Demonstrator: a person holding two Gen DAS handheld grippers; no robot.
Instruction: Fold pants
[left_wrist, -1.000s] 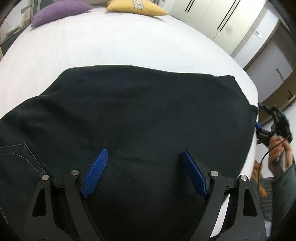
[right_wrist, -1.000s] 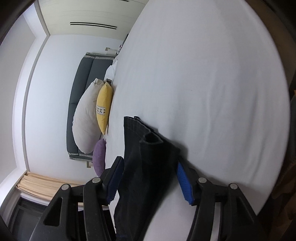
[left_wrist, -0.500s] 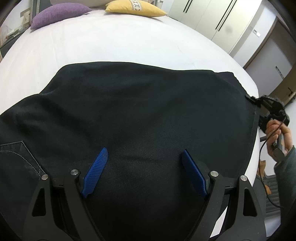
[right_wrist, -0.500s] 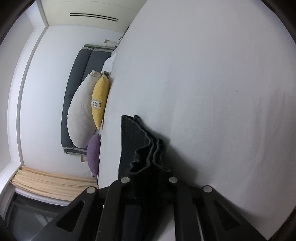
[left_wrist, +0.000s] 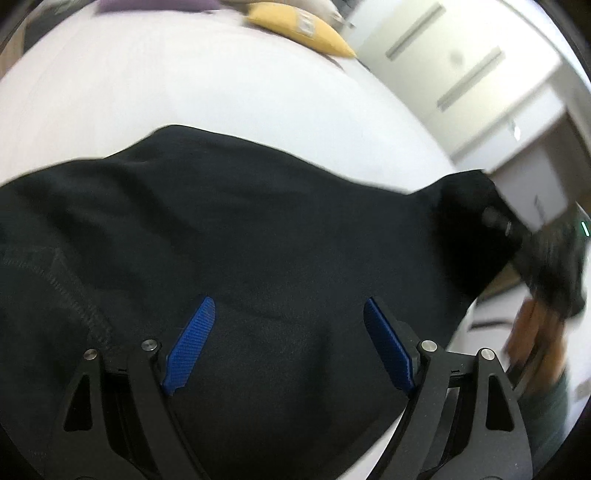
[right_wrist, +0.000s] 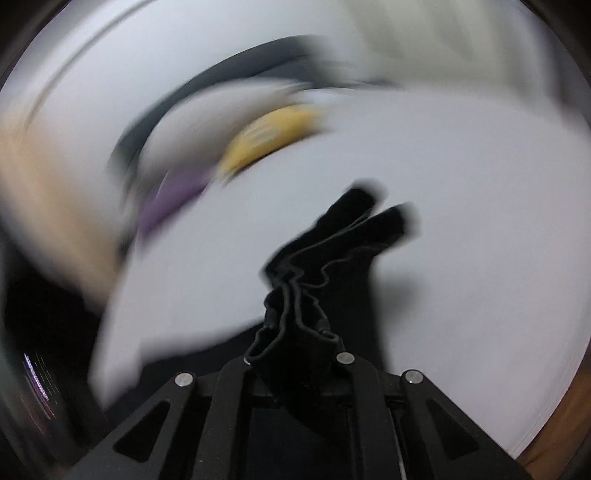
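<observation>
yellow pillow (left_wrist: 303, 33) and purple pillow (right_wrist: 170, 199) on the white bed (left_wrist: 184, 92), white wardrobe doors (left_wrist: 454, 62) beyond

Even, bright indoor light, no glare. Left wrist view: mild motion blur toward the right edge, fisheye bending at the rim, black pants (left_wrist: 258, 229) mostly textureless. Right wrist view: heavy rotational smear; yellow pillow (right_wrist: 269, 136) barely readable, soft shadow beside the cloth on the bed (right_wrist: 480, 221), probably overhead light.

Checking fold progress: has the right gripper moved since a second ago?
Yes. The right gripper, shut on the pants, has swung: the yellow pillow went from left of the clamped fabric to above it, motion-blurred.
</observation>
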